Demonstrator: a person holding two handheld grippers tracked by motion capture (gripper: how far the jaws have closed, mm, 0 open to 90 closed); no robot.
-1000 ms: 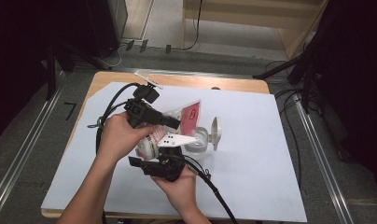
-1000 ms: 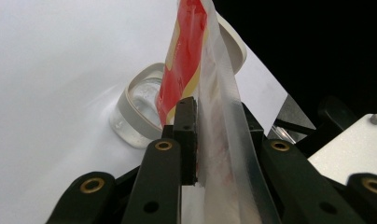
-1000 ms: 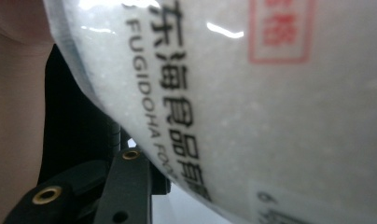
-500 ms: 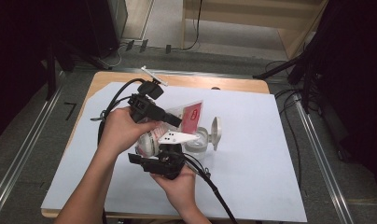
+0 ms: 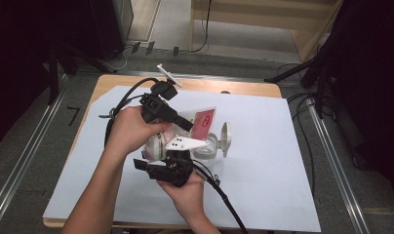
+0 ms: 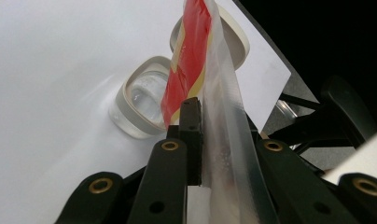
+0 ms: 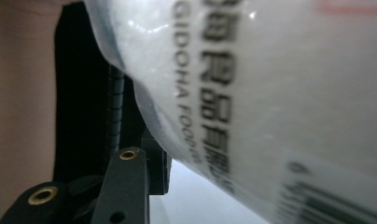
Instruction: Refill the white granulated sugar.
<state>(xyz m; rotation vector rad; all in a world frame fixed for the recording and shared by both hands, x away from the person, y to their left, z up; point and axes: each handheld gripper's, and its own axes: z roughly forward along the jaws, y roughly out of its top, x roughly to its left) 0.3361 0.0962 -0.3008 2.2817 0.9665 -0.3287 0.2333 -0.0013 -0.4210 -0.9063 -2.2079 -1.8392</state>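
Observation:
A clear plastic pouch [image 5: 203, 122] with a red label and white grains hangs tilted over the table between both hands. My left gripper [image 5: 187, 125] is shut on its flat clear top edge [image 6: 219, 93], with the red label [image 6: 191, 51] just beyond the jaws. Below it on the white sheet stands a small clear container [image 5: 205, 149] [image 6: 140, 100], its hinged lid [image 5: 226, 138] flipped open to the right. My right gripper [image 5: 167, 155] holds the pouch's bulging lower end [image 7: 270, 93] from underneath; one jaw presses its side and the other is hidden behind it.
A white sheet [image 5: 283, 170] covers most of the wooden table [image 5: 244, 87]. Black cables trail from both grippers, one toward the near edge [image 5: 224, 200] and one looping at the left [image 5: 118, 105]. Dark stands and floor rails surround the table.
The left gripper has lifted a little and shifted right with the pouch's top, tipping the pouch more toward the container. The right gripper has stayed under the pouch.

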